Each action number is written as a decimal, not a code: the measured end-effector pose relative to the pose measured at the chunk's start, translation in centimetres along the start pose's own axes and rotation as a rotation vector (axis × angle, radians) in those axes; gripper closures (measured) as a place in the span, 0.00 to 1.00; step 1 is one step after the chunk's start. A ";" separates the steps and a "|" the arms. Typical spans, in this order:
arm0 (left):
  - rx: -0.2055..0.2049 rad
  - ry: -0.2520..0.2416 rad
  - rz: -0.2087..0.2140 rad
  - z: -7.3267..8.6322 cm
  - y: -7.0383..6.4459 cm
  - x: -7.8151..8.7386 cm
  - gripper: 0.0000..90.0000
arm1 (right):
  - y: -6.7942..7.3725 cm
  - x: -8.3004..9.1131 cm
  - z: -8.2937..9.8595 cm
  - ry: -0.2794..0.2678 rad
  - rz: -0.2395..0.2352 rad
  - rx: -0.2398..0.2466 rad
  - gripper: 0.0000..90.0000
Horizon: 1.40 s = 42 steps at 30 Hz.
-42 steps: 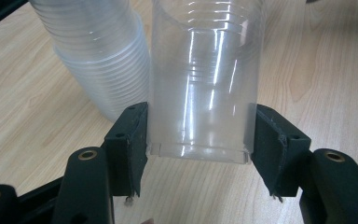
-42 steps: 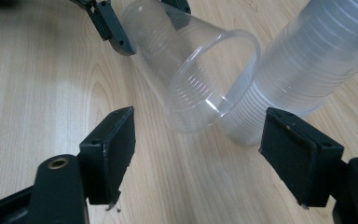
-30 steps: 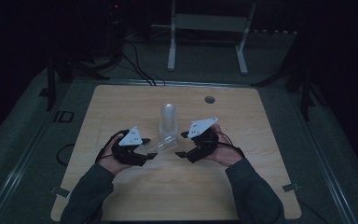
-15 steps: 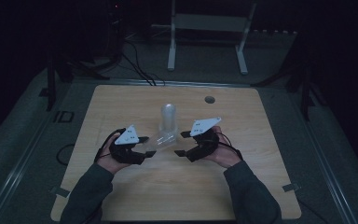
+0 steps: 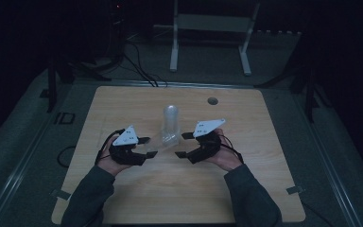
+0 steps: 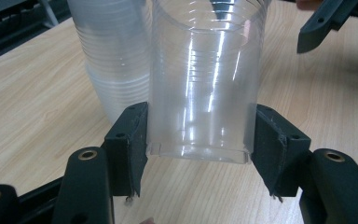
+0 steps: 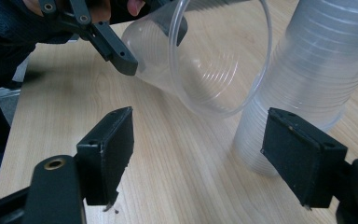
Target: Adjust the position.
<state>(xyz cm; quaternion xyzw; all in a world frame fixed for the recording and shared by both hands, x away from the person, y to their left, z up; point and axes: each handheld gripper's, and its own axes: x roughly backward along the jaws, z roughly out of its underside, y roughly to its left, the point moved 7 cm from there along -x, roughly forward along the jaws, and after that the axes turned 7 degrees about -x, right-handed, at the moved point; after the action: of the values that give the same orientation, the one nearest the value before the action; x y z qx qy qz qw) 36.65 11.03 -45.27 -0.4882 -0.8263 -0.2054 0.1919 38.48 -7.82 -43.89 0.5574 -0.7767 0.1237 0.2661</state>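
My left gripper [image 6: 200, 140] clamps its fingers [image 6: 129, 140] on the base of a single clear plastic cup [image 6: 207, 79], holding it on its side just above the wooden tabletop [image 5: 246, 189], apparently to keep it apart from the others. Its open mouth faces my right gripper [image 7: 200, 154], whose fingers [image 7: 107, 149] stand wide apart and empty, seemingly ready to take the rim. The upright stack of cups [image 7: 303, 79] stands just beside the rim, crowding any approach. A dark round hole [image 5: 212, 100] marks the tabletop's far side.

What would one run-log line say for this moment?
left claw: shut on clear cup | right claw: open, empty | cup stack: upright on table
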 end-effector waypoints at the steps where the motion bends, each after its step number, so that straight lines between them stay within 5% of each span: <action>1: 0.001 -0.002 -0.001 0.0 0.0 0.0 0.46 | 0.0 -0.1 0.0 -0.002 -0.002 -0.002 0.27; 32: 0.028 -0.105 0.022 -0.5 0.1 0.5 0.46 | -0.1 -1.1 -0.6 -0.110 -0.041 -0.072 0.27; 42: 0.038 -0.163 0.054 -0.9 0.0 1.0 0.46 | 0.2 -1.1 -0.9 -0.181 -0.117 -0.131 0.25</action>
<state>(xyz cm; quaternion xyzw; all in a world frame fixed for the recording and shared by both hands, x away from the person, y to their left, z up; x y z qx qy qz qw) 36.28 11.27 -44.05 -0.5217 -0.8293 -0.1441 0.1386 38.83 -6.42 -43.74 0.5921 -0.7701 0.0061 0.2375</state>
